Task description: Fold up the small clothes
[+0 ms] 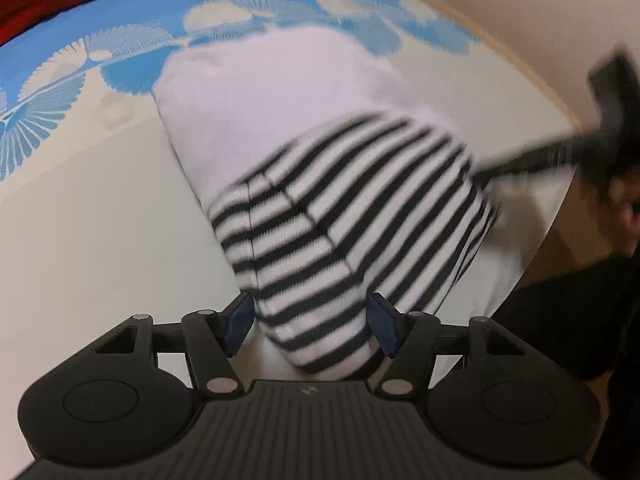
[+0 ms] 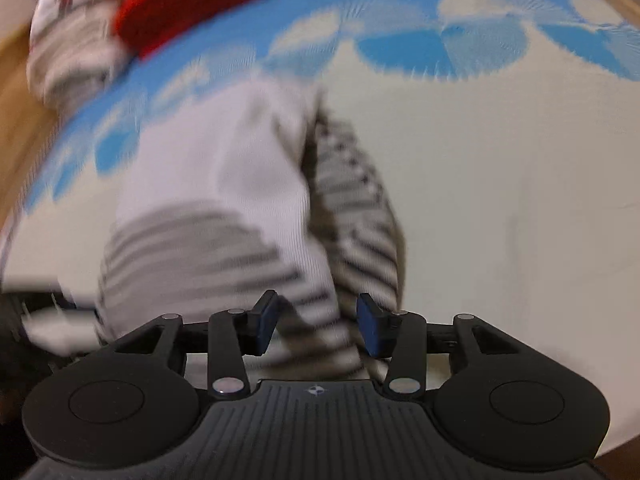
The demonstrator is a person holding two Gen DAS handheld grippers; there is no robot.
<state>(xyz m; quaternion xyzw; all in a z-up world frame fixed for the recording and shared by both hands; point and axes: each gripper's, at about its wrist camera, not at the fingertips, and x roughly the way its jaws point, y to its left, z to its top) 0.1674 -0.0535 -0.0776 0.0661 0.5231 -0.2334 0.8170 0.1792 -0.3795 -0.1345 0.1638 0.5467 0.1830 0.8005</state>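
A small white garment with black-striped sleeves lies folded on the cream and blue tablecloth. My left gripper stands open over its near end, and the striped part fills the gap between the blue pads. In the right wrist view the same garment is blurred, with a striped fold running down between my right gripper's open pads, a gap showing on each side. The right gripper also appears as a dark blur at the right of the left wrist view.
A red cloth and a pile of pale clothes lie at the far left of the table. The table's wooden edge curves along the right. A person's dark sleeve is close at the lower right.
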